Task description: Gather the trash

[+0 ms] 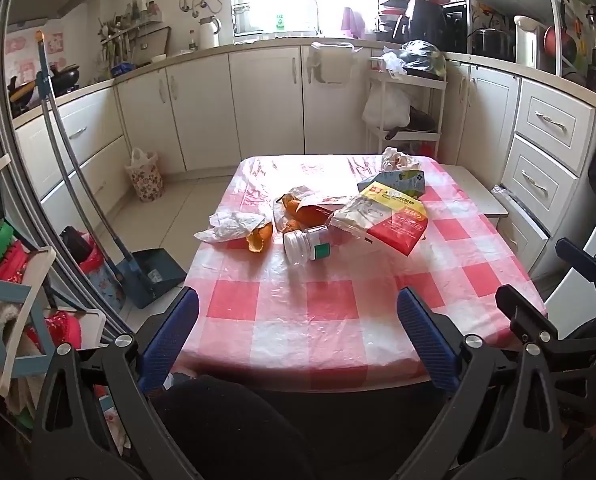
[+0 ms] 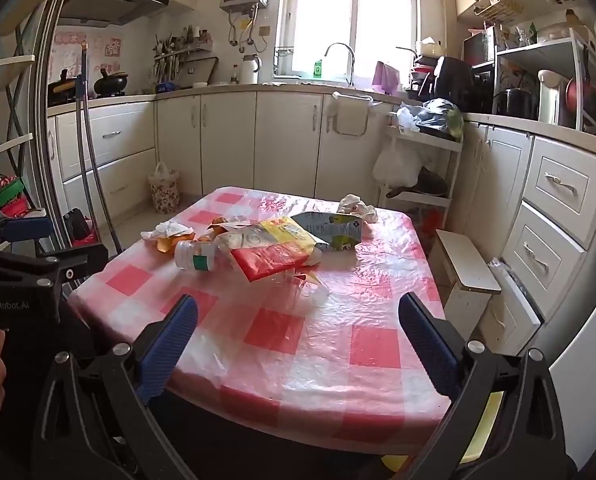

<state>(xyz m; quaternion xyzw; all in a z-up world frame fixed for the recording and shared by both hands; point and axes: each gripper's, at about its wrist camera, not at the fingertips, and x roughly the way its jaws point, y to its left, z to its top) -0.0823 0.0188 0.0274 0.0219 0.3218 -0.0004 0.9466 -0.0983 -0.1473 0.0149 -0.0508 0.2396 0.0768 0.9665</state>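
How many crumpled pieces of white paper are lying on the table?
2. One crumpled white paper lies at the left of the pile, over an orange peel. The other crumpled paper sits near the table's far edge, behind the cartons. More may be hidden under the wrappers.

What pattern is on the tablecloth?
The tablecloth has a red, pink and white check under a clear plastic cover; it shows best in the left wrist view.

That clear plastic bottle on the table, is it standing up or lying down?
Lying down. The bottle rests on its side on the checked tablecloth, its white cap end toward the camera, beside the orange peel.
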